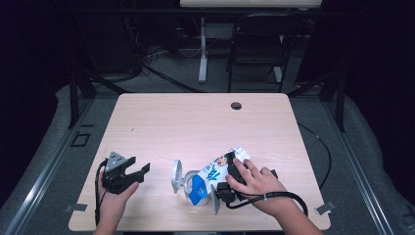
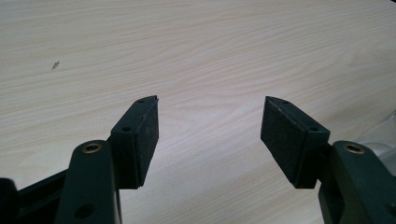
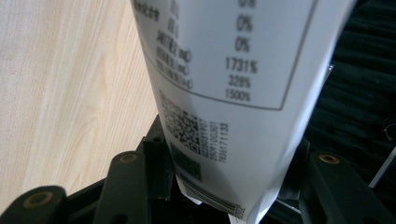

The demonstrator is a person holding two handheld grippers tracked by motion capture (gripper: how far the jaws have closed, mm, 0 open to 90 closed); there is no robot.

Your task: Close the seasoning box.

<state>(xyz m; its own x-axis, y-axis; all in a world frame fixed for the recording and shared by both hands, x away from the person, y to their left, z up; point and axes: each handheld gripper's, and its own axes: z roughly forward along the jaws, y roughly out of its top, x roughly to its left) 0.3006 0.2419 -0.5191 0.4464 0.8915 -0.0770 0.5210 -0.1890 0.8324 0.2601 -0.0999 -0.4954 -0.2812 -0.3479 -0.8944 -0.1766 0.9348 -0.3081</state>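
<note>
While your right gripper (image 1: 229,182) clamps one pouch (image 1: 214,175) between its jaws, your left gripper (image 1: 128,172) stands open over bare table (image 1: 195,122), well apart. Count: two grippers, one pouch. Your right hand (image 1: 257,183) covers that gripper; small print blurs.

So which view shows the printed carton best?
The high view: the whole carton lies tilted on the table with the right tool clamped on it. The right gripper view gives a close label panel; the left gripper view shows no carton.
</note>
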